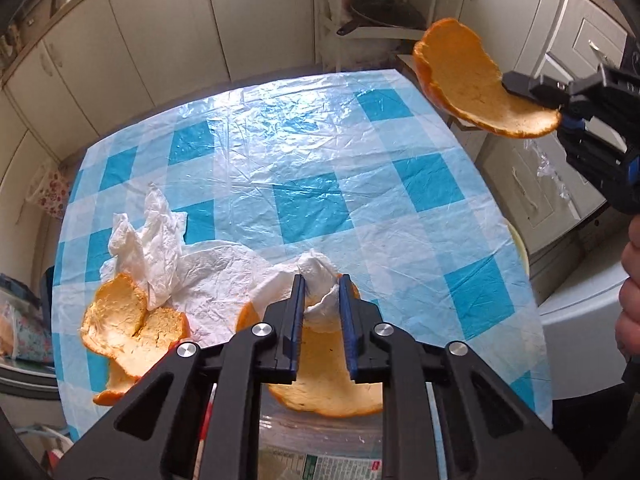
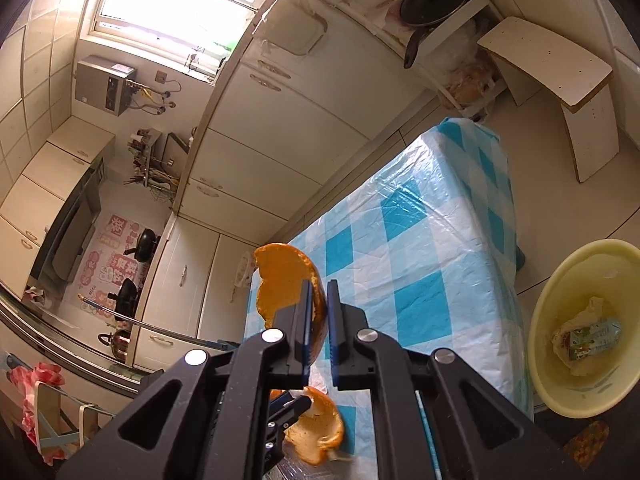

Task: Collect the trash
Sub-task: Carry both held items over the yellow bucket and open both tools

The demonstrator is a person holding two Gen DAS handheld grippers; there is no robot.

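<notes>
My left gripper point(image 1: 322, 282) is shut on a crumpled white tissue point(image 1: 316, 280) together with an orange peel point(image 1: 328, 384), low over the near edge of the blue-checked table point(image 1: 320, 152). Another tissue point(image 1: 156, 240) and more orange peels point(image 1: 128, 328) lie at the near left. My right gripper point(image 2: 319, 288) is shut on a large orange peel point(image 2: 280, 276) and holds it in the air above the table's right side; it also shows in the left wrist view point(image 1: 476, 76). A yellow basin point(image 2: 556, 292) with a wrapper point(image 2: 588, 340) inside sits on the floor right of the table.
White cabinets point(image 1: 160, 32) line the wall beyond the table. A shelf with a black pan point(image 1: 380, 12) and a white stool point(image 2: 560, 76) stand past the far edge. A clear plastic container with a green label point(image 1: 320, 464) is below my left gripper.
</notes>
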